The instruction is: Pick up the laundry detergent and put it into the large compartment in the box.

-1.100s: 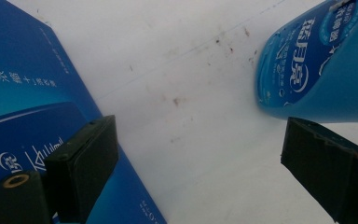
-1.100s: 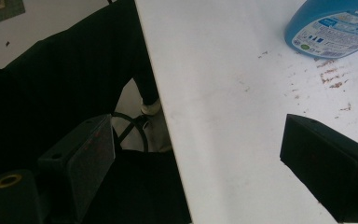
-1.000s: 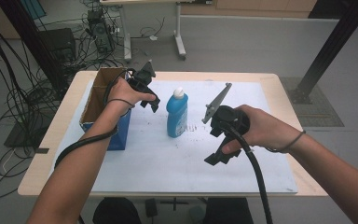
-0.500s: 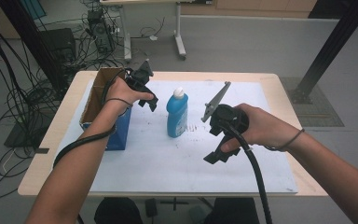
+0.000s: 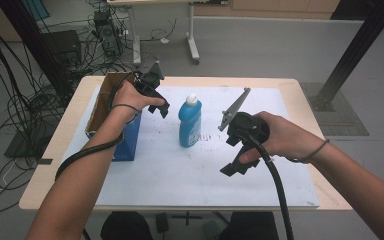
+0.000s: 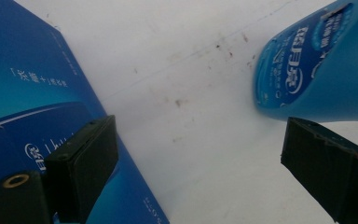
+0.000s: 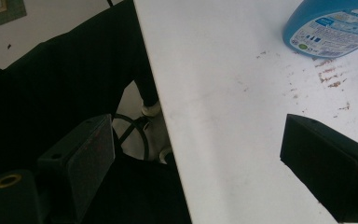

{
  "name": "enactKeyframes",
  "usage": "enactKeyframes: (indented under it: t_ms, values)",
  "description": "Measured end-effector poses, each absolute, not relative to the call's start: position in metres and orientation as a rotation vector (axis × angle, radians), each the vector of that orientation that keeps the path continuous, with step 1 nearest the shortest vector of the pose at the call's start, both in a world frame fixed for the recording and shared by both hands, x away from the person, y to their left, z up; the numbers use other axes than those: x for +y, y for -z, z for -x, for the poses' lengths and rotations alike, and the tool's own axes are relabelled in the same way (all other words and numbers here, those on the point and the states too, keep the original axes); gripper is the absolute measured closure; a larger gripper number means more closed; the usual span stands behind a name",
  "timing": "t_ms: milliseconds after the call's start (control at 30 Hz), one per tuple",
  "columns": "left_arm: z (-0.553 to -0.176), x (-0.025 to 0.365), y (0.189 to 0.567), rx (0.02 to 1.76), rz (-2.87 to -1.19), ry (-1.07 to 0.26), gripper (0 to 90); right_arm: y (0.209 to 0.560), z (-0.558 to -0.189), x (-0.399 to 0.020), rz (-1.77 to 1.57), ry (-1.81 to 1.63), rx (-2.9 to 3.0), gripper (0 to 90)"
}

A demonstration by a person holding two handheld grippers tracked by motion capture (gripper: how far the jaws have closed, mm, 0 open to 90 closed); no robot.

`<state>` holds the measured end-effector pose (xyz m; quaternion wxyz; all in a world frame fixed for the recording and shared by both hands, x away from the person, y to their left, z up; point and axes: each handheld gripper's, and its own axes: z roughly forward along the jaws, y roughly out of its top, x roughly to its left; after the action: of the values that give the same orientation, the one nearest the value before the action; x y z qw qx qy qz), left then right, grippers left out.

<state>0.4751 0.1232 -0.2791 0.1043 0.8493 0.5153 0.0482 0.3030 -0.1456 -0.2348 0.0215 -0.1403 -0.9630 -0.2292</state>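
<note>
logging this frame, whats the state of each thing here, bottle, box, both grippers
blue bottle: upright, white cap on, ungripped
blue box: standing on the table, top open
left gripper: open, empty, between box and bottle
right gripper: open, empty, held above the table's near part

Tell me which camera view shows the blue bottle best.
The high view: the blue bottle stands upright on the white mat, seen whole with its white cap, between both grippers. The left gripper view shows part of its labelled body; the right gripper view catches just its base.
</note>
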Motion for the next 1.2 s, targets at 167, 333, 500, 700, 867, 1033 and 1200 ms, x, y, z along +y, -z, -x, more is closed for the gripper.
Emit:
enactKeyframes:
  t_ms: [167, 333, 500, 700, 867, 1033, 1200]
  values:
    - [-0.473, 0.12, 0.267, 1.496, -2.496, -0.148, 11.5, 0.236, -0.304, -0.147, 0.436, 0.701, -2.987, 9.6]
    - [-0.472, 0.119, 0.254, 1.478, -2.479, -0.156, 11.3, 0.235, -0.303, -0.148, 0.432, 0.701, -2.988, 9.6]
    - [-0.469, 0.115, 0.238, 1.449, -2.452, -0.169, 11.3, 0.236, -0.303, -0.147, 0.427, 0.696, -2.988, 9.6]
    - [-0.463, 0.104, 0.221, 1.386, -2.442, -0.16, 11.2, 0.236, -0.303, -0.146, 0.426, 0.69, -2.991, 9.6]
    - [-0.461, 0.099, 0.214, 1.362, -2.433, -0.161, 11.2, 0.235, -0.303, -0.146, 0.425, 0.692, -2.992, 9.7]
    - [-0.459, 0.091, 0.207, 1.332, -2.442, -0.17, 11.1, 0.235, -0.302, -0.146, 0.423, 0.689, -2.993, 9.7]
    - [-0.457, 0.08, 0.201, 1.305, -2.45, -0.18, 11.1, 0.235, -0.302, -0.146, 0.424, 0.691, -2.994, 9.8]
